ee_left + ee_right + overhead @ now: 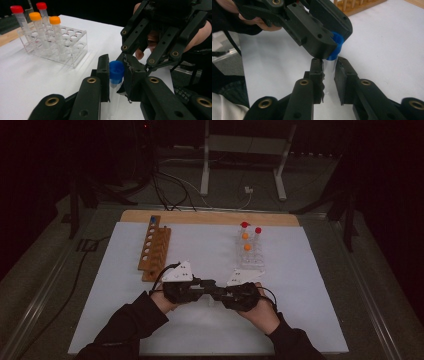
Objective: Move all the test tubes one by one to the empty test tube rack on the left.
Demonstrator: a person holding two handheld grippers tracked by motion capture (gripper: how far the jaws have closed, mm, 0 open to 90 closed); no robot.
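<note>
A clear tube with a blue cap is held between both grippers above the front middle of the white mat. My left gripper is shut on the blue cap. From the opposite side, my right gripper is shut on the clear body just below the cap. In the high view the left gripper and right gripper meet tip to tip. The right gripper view has the left gripper reaching in from the upper left.
A clear plastic rack at the back right holds red-capped and orange-capped tubes. A wooden rack at the back left carries one blue-capped tube. Cables and a metal stand lie on the floor beyond the table.
</note>
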